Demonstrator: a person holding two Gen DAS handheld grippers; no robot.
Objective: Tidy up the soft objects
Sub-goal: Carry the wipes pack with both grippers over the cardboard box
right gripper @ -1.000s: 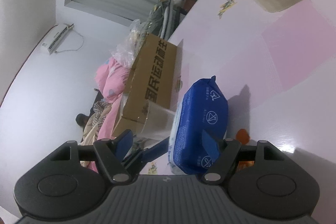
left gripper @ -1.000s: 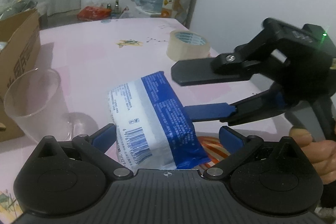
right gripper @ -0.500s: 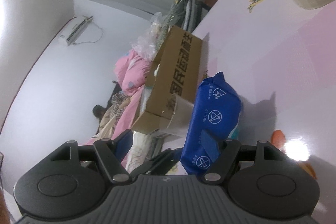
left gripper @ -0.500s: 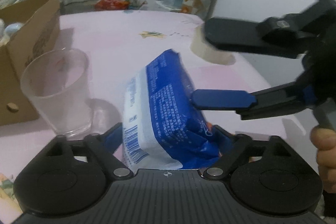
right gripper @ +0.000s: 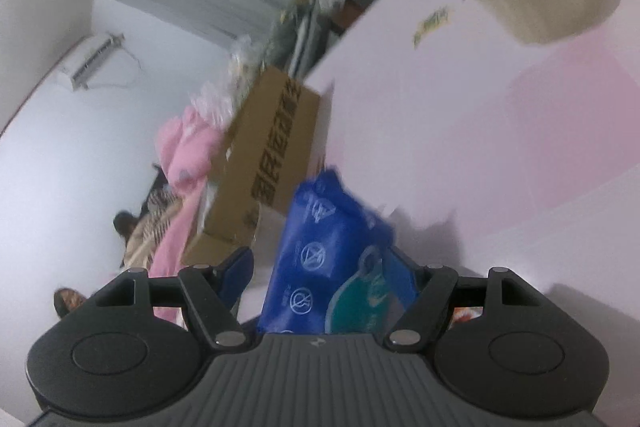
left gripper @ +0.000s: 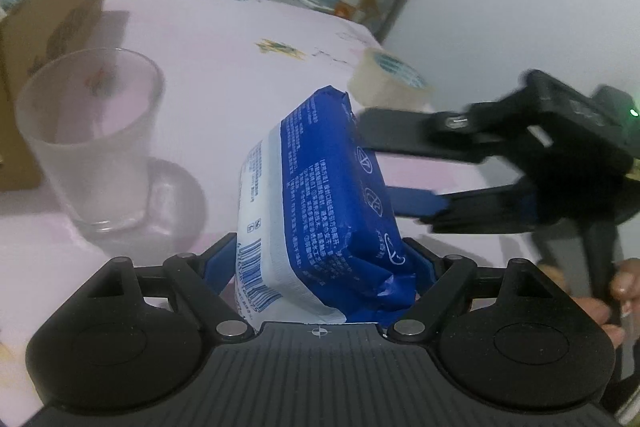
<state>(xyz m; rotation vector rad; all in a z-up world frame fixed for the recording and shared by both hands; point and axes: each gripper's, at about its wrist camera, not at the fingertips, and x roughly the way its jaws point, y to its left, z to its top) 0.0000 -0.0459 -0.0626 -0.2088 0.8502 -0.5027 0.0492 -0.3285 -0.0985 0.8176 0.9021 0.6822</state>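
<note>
The soft wipes pack [left gripper: 320,211] stands on edge above the bench [left gripper: 248,67], pinched between the left hand-held gripper [left gripper: 320,263]. The right hand-held gripper [right gripper: 326,267] stands half open around it. Light, squashy and slick: grip mid-body.

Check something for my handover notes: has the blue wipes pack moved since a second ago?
Yes. The blue wipes pack has tipped from lying flat to standing on edge, its top swinging toward the tape roll.

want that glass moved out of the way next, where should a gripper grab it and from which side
Grip the glass across its lower wall, coming in level from the near side. It stands upright and tapers toward the base, so low is narrower and steadier. The cardboard box crowds its far left, so I would avoid that side.
</note>
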